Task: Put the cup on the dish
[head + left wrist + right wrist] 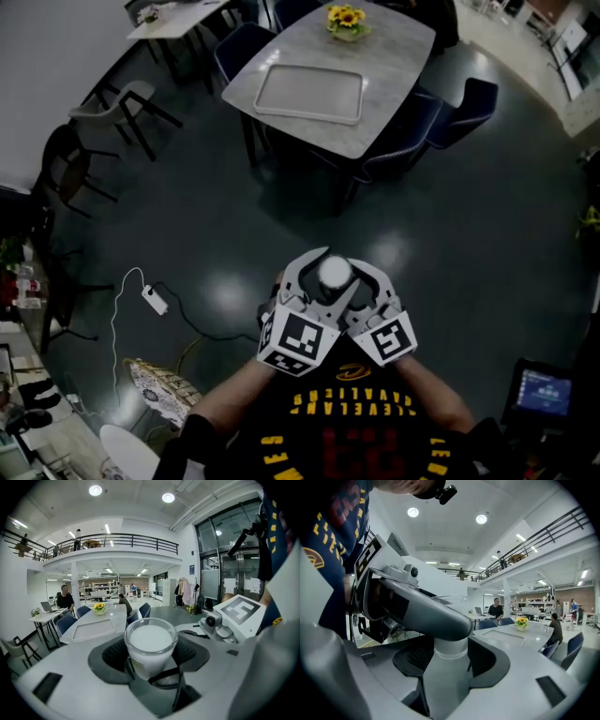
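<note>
Dark floor point(234, 216); cup point(334, 272) walls largely hidden

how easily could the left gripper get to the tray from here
Probably not from here. The left gripper, jaws shut on the cup, is close to the person's body; the tray lies on a table across the floor. Nothing seems to block the way, but the person would likely have to walk.

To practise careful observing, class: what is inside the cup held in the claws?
The cup is filled almost to its rim with something white and opaque. Its surface hides whatever lies below, and the left claw covers the cup's base.
</note>
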